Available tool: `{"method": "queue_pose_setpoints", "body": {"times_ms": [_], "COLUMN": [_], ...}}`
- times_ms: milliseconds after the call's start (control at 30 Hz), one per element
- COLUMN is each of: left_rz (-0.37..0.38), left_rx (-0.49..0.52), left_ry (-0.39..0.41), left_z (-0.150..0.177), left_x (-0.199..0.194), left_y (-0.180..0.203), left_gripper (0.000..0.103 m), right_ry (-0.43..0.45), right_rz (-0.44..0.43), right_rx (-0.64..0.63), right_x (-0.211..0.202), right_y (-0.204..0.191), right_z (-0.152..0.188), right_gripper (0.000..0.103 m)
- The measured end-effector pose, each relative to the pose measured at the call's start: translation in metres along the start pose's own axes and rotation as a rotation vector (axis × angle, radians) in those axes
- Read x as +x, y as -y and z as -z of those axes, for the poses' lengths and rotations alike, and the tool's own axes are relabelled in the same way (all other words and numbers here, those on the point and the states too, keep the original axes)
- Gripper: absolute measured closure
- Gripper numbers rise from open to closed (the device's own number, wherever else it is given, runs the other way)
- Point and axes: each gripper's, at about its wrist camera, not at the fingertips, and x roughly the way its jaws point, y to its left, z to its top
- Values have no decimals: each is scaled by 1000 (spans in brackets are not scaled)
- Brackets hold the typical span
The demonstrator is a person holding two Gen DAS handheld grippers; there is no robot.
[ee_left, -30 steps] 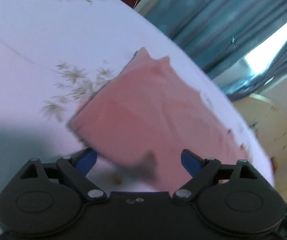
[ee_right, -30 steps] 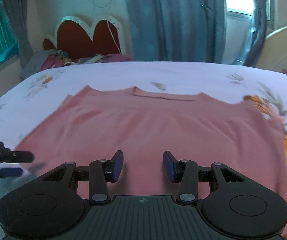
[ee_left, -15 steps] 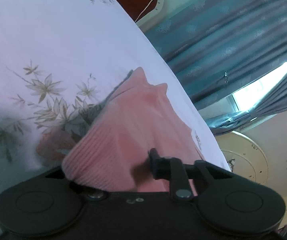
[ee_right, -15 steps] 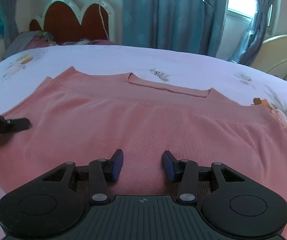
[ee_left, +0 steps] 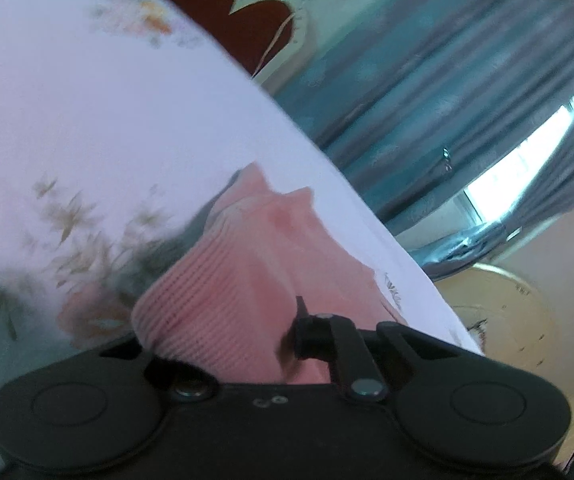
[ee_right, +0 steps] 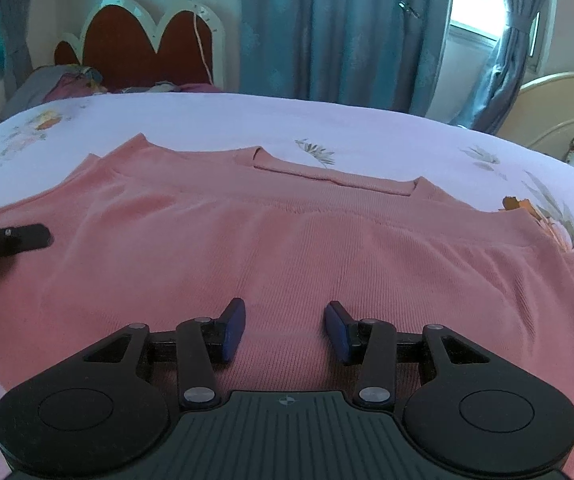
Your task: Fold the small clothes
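Left wrist: my left gripper (ee_left: 247, 344) is closing, pinching the pink top (ee_left: 263, 264) at its edge on the bed (ee_left: 107, 120); I should lift evenly. Right wrist: right gripper (ee_right: 285, 330) spread, hovering over the flat-lying top.

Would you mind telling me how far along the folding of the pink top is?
Early. The pink top is spread flat on the bed, unfolded. In hand: the left gripper is closing on its side edge; the right gripper is open over the hem. Every fold remains.
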Motion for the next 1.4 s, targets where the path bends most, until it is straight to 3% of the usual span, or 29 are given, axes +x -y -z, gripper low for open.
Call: {"method": "queue_pose_setpoints", "body": {"times_ms": [167, 333, 500, 633, 700, 733, 767, 800, 867, 1033, 1233, 1400], "left_rz": [22, 141, 293, 280, 268, 270, 280, 300, 327, 321, 180, 111], "left_rx": [250, 487, 710, 883, 964, 1008, 1027, 1027, 1012, 972, 839, 751], "left_ry": [35, 12, -101, -296, -351, -312, -310, -323, -325, -322, -227, -208], "left_z": [2, 33, 112, 198, 227, 234, 236, 235, 231, 205, 151, 124], "left_x": [-7, 3, 27, 56, 56, 45, 38, 30, 13, -17, -17, 2], "left_y": [70, 165, 252, 274, 273, 273, 273, 273, 269, 250, 223, 210], "left_gripper": [92, 92, 92, 90, 76, 73, 61, 44, 34, 34, 34, 34], "right_ry": [55, 81, 102, 83, 82, 93, 109, 125, 144, 90, 11, -2], "right_rz": [-75, -108, -54, -3, -9, -20, -27, -38, -73, -170, -173, -148], "right_rx": [137, 268, 378, 441, 473, 481, 482, 479, 482, 428, 424, 429], "right_x": [-25, -59, -95, -113, -121, -124, -128, -133, -137, -121, -82, -66], "right_y": [39, 108, 186, 238, 256, 262, 265, 267, 267, 252, 246, 247], "right_z": [-3, 3, 25, 53, 60, 61, 59, 58, 53, 39, 41, 43], "right_gripper": [59, 59, 59, 59, 59, 59, 59, 59, 59, 59, 59, 60]}}
